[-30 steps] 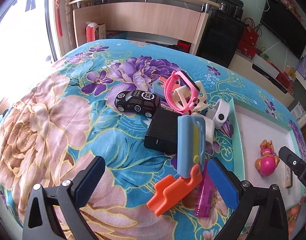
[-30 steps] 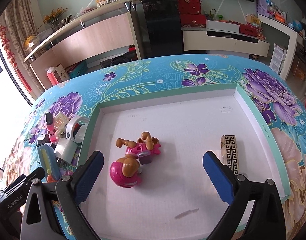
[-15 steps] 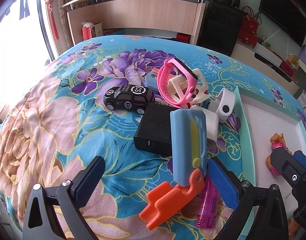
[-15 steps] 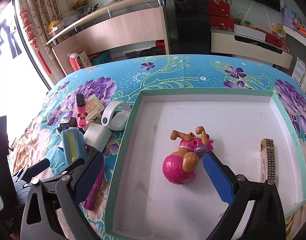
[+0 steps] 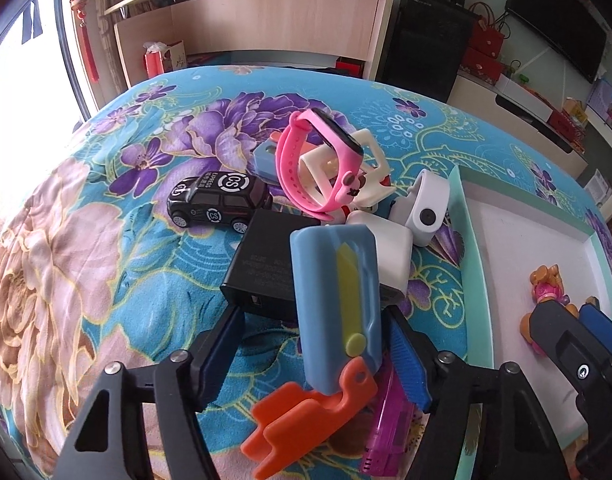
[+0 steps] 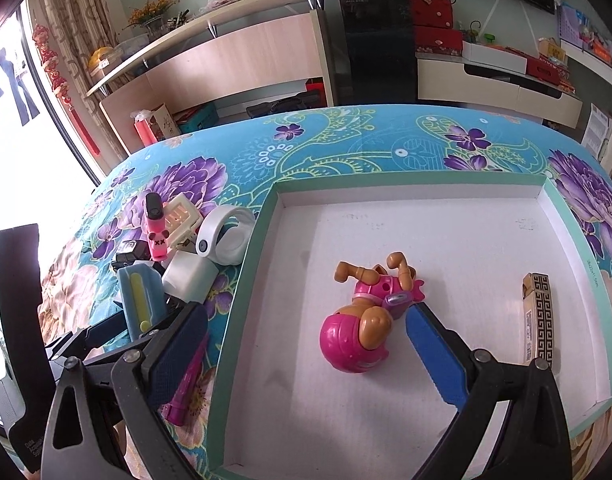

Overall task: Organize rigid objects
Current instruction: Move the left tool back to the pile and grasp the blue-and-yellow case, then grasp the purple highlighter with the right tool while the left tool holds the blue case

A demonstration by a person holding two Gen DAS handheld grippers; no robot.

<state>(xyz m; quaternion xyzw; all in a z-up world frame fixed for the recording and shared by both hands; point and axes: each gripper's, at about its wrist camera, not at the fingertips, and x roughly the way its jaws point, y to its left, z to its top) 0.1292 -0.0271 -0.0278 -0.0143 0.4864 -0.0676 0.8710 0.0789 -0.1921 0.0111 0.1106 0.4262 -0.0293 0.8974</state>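
A pile of small objects lies on the flowered bedspread. A blue case with a yellow slider (image 5: 334, 300) rests on a black box (image 5: 266, 268) and an orange plastic piece (image 5: 306, 412). My left gripper (image 5: 314, 354) is closing around the blue case; its right pad (image 5: 406, 364) is at the case's edge, while the left pad (image 5: 222, 344) is still apart from it. My right gripper (image 6: 306, 356) is open and straddles the left wall of the white tray (image 6: 242, 280). A pink toy pup (image 6: 366, 312) lies in the tray beside its right finger.
The pile also holds a black toy car (image 5: 218, 200), a pink watch (image 5: 322, 164), a white block (image 5: 390, 256), a white band (image 5: 426, 208) and a magenta stick (image 5: 390, 428). A patterned box (image 6: 540, 316) lies at the tray's right. Shelves and cabinets stand beyond the bed.
My left jaws have narrowed around the blue case after moving closer to the pile. The right gripper has shifted left, from over the tray's middle to its left wall.
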